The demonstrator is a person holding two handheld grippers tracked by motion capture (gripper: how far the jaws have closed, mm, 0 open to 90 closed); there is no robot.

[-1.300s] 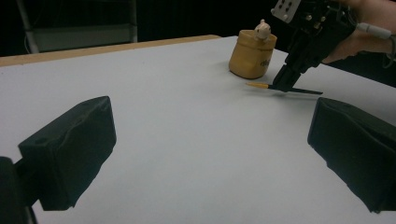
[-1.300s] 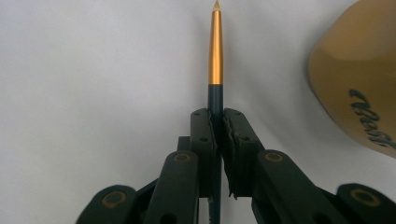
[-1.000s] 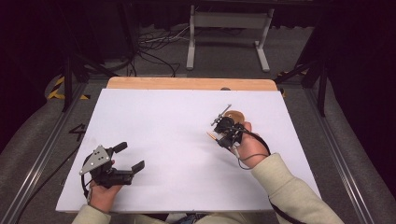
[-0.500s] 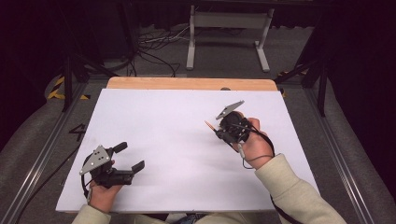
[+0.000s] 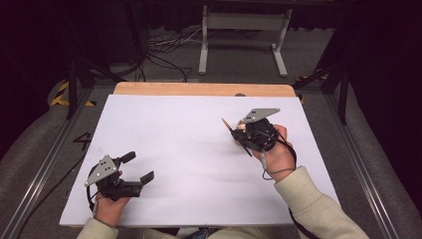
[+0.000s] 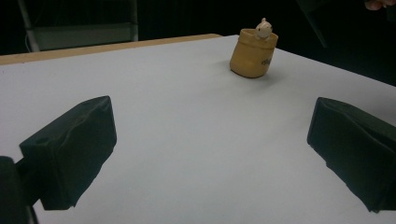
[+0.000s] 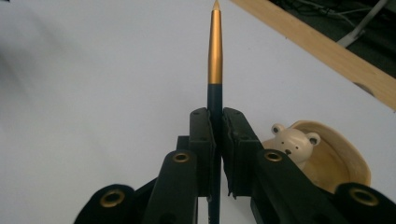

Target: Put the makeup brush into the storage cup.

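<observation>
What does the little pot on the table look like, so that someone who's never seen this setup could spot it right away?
Start at the white table with the wooden strip along its far edge. Toward the far right part of it, below the right gripper that is shut on a pen, stands a small tan holder. A cream bear figure peeks over its rim, which nothing else there has.

A lab or recording studio: a white-topped bench point(image 5: 164, 129) stands among black curtains point(image 5: 35, 59), loose floor cables point(image 5: 164, 50) and a metal stand point(image 5: 244, 30) (grey carpet underfoot).
</observation>
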